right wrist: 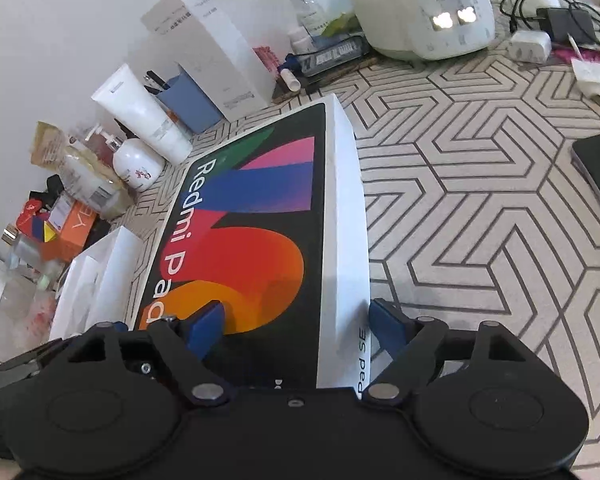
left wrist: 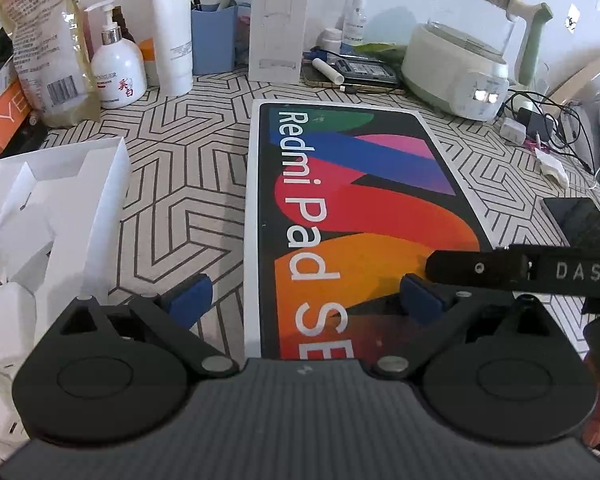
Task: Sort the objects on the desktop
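Observation:
A white Redmi Pad SE box (left wrist: 360, 200) with a colourful printed lid lies flat on the patterned tabletop (left wrist: 180, 168). My left gripper (left wrist: 306, 300) is open wide and straddles the box's near left edge. One blue pad sits over the tabletop and the other over the lid, and neither presses on the box. In the right wrist view my right gripper (right wrist: 298, 326) is open across the near right edge of the box (right wrist: 260, 220), with one pad above the lid and one beside the white side wall. A black finger of the right gripper (left wrist: 500, 268) shows over the lid's right edge.
An open white box with paper inserts (left wrist: 52, 208) sits left of the big box. Along the back stand a pouch (left wrist: 52, 48), a pump bottle (left wrist: 118, 72), a white tube (left wrist: 174, 28), a blue holder (left wrist: 214, 38), a tall white carton (left wrist: 278, 20) and a glass kettle (left wrist: 460, 52). Chargers and cables (left wrist: 540, 120) and a dark flat device (left wrist: 580, 220) lie right.

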